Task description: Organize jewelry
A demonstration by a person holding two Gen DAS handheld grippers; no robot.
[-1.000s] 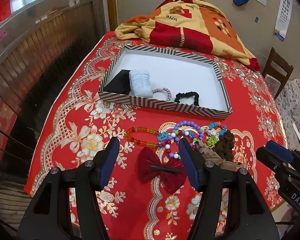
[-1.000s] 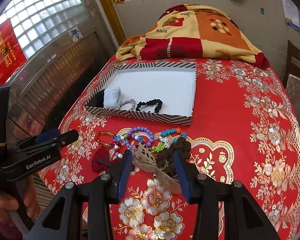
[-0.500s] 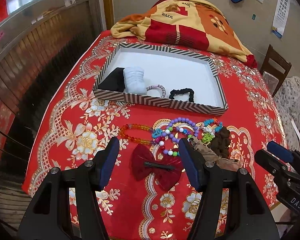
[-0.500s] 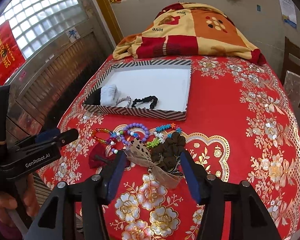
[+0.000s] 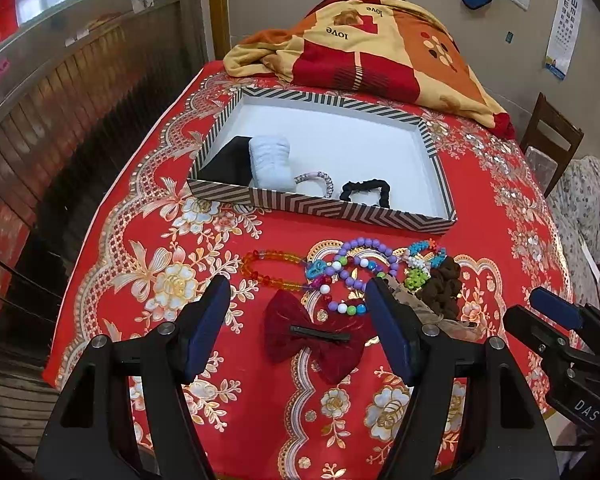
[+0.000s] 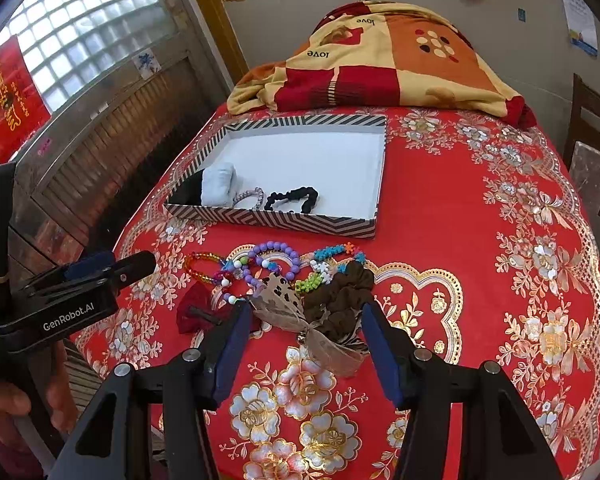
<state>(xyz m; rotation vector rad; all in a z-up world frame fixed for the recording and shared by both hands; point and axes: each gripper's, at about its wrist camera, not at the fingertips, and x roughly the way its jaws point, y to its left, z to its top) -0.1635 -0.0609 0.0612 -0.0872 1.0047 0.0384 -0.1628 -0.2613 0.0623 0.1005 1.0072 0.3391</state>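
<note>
Since a second ago your right gripper (image 6: 302, 344) has spread its jaws wider around the feather clip (image 6: 296, 316) and brown scrunchie (image 6: 340, 300), while your left gripper (image 5: 296, 334) has hardly shifted, jaws still released and gripping nothing, with the dark red bow clip (image 5: 320, 336) lying on the cloth between its fingers. Going left to right along the near row on the red floral tablecloth (image 5: 140, 240): an orange bead bracelet (image 5: 268, 270), then a tangle of purple and multicoloured bead bracelets (image 5: 352, 268), then a blue, white and green flower-bead strand (image 5: 420, 260) touching the brown scrunchie. Your right gripper holds nothing; its fingers stand either side of the feather clip and scrunchie without touching them. Farther back sits the striped tray (image 5: 324, 206), and along its near wall, left to right, lie a black item (image 5: 228, 160), a white folded piece (image 5: 270, 162), a pale beaded bracelet (image 5: 318, 180) and a black scrunchie (image 5: 366, 192). At the far end of the table lies a patterned blanket (image 5: 372, 56).
</note>
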